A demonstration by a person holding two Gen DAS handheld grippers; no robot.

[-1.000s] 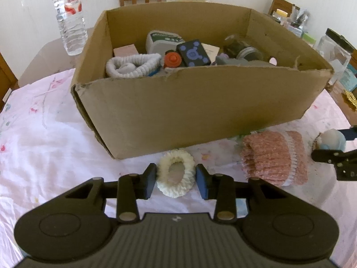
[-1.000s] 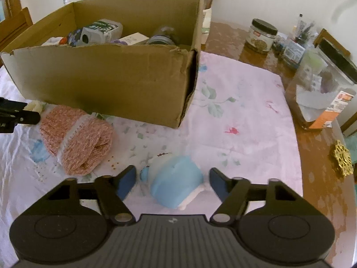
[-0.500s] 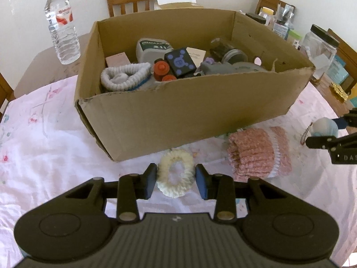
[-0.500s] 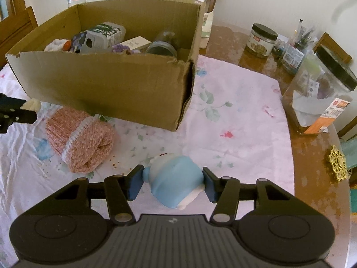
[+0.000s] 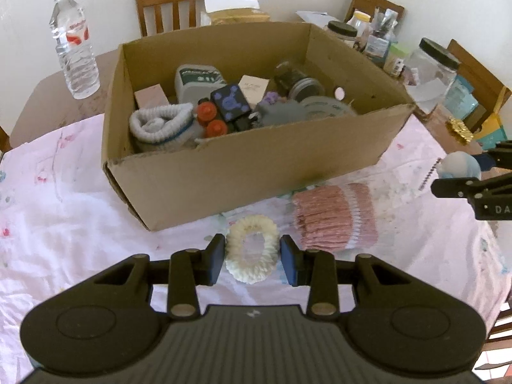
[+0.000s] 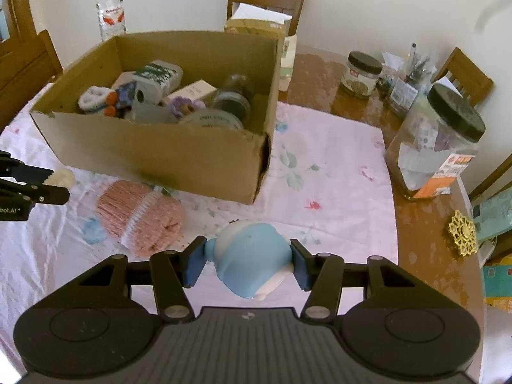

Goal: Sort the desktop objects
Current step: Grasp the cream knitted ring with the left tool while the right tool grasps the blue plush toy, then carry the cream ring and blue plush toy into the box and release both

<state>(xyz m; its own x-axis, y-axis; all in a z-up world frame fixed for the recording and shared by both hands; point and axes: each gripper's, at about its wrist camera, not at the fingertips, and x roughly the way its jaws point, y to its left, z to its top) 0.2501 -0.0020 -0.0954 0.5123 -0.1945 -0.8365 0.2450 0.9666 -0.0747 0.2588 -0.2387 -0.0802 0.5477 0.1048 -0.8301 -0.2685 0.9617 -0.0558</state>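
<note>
My left tool [image 5: 251, 260] pinches the cream scrunchie [image 5: 252, 249]; my right tool [image 6: 247, 264] pinches the blue toy [image 6: 251, 256], both near the cardboard box [image 5: 256, 172].

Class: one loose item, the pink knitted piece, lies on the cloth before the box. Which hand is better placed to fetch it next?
Neither is free; the left, though, is nearer the pink knitted piece, its jaws shut on the cream scrunchie.

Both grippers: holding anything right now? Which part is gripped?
Left gripper clamps the cream scrunchie across its outer sides. Right gripper pinches the blue-and-white toy figure across its body, side to side.
</note>
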